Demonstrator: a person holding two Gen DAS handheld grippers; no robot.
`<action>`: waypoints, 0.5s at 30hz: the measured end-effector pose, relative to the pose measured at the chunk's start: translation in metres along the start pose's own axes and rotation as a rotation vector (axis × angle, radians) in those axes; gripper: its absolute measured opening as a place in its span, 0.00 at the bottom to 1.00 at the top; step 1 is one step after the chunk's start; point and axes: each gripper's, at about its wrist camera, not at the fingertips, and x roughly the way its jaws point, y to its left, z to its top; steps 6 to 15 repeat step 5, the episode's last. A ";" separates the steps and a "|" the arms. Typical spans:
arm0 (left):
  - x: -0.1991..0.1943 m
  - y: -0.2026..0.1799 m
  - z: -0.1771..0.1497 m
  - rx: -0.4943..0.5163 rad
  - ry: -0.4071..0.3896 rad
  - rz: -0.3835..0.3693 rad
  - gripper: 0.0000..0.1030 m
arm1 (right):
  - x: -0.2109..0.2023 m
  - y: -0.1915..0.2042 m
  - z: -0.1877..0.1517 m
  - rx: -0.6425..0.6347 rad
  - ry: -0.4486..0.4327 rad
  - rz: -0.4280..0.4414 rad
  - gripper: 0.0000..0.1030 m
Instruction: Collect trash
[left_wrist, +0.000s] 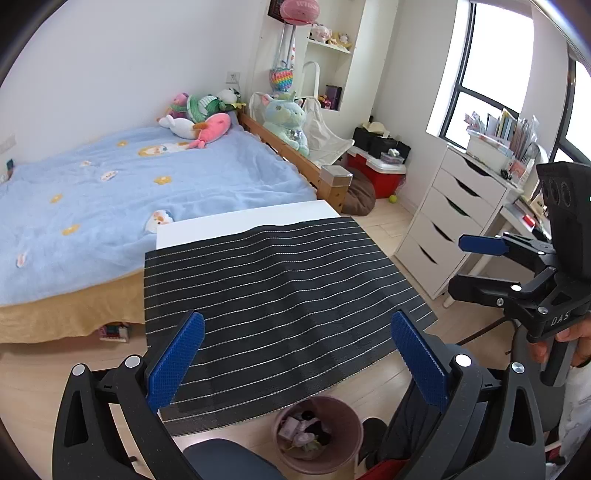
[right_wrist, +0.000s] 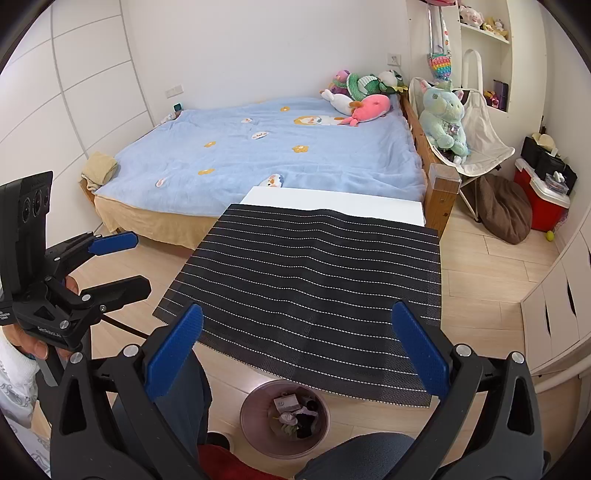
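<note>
A pink trash bin (left_wrist: 345, 448) stands on the floor below the near edge of the table, with several pieces of trash (left_wrist: 301, 432) in it; it also shows in the right wrist view (right_wrist: 251, 424). A black striped mat (left_wrist: 280, 295) covers the white table (left_wrist: 240, 221) and holds nothing. My left gripper (left_wrist: 297, 360) is open and empty above the mat's near edge. My right gripper (right_wrist: 297, 354) is open and empty too, and appears at the right in the left wrist view (left_wrist: 469, 266).
A bed with a blue blanket (left_wrist: 129, 192) and plush toys (left_wrist: 207, 129) lies behind the table. A white drawer unit (left_wrist: 443, 221) stands at the right, with a red cooler (left_wrist: 380, 173) and brown cushion (left_wrist: 360, 192) beyond. The person's knees (right_wrist: 369, 458) are near the bin.
</note>
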 end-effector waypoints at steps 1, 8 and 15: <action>0.001 -0.001 0.000 0.009 0.003 0.012 0.94 | 0.000 0.000 0.000 0.000 0.000 0.000 0.97; 0.000 -0.001 0.000 0.005 0.005 0.011 0.94 | 0.000 0.000 0.000 0.000 -0.003 0.000 0.97; 0.000 -0.001 0.000 0.005 0.005 0.011 0.94 | 0.000 0.000 0.000 0.000 -0.003 0.000 0.97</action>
